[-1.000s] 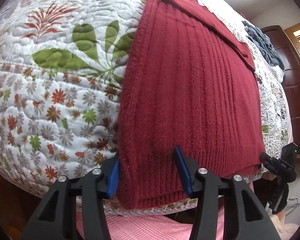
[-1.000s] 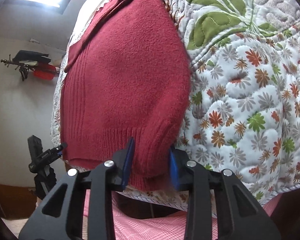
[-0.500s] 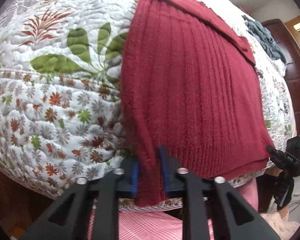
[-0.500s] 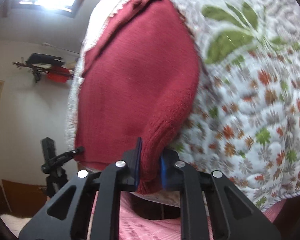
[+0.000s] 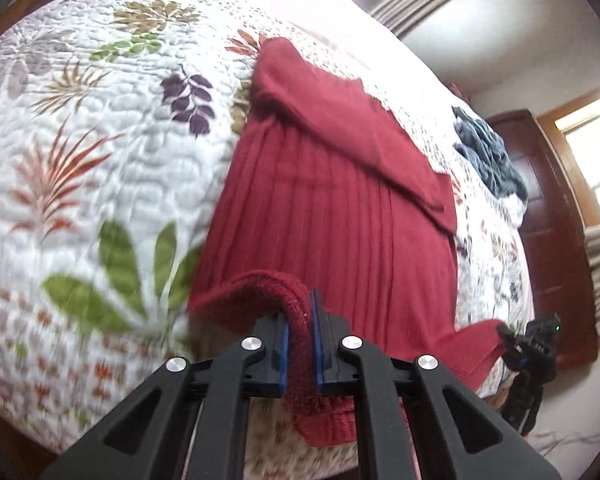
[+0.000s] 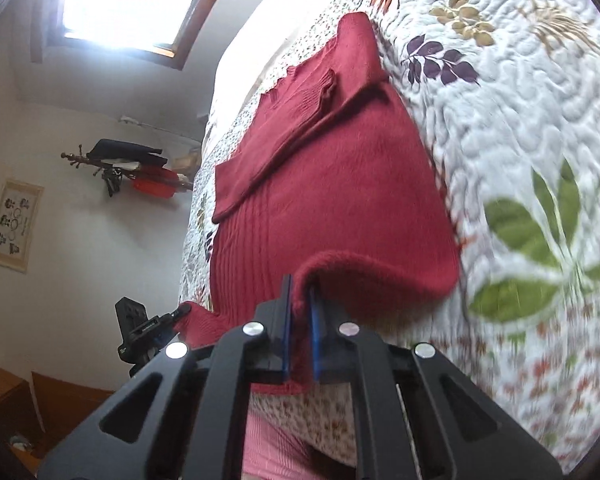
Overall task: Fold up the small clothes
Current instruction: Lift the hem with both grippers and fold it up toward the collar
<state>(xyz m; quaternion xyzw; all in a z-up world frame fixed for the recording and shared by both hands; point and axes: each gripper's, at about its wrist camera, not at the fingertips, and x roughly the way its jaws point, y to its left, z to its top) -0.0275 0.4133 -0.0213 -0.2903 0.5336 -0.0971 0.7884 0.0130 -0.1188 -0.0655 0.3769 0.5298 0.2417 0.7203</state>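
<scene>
On the floral quilt (image 5: 100,152), the red knit sweater (image 5: 340,216) lies flat w/ its long axis running straight away from both grippers: hem at the near bed edge, collar end far up the bed, one sleeve (image 5: 364,148) already laid diagonally across the chest. Left gripper (image 5: 300,344) is pressed nearly together, pinching the near-left hem corner, which arches up off the quilt and hangs a bit below the jaws. Right gripper (image 6: 299,332), same story: pads clamped on the near-right hem corner (image 6: 380,276), fabric humped just ahead of it; it also shows at the right edge of the left wrist view w/ a stretched point of hem pulled toward it. So both arms sit at the hem end, about level w/ each other, neither nearer the collar. Judging by that, the next move is prob. a forward carry of the hem up and over toward the collar end, folding the body in half; both corners would need to travel together or the fold edge skews. A dark blue garment (image 5: 488,156) sits further back on the bed, well apart from the sweater.
</scene>
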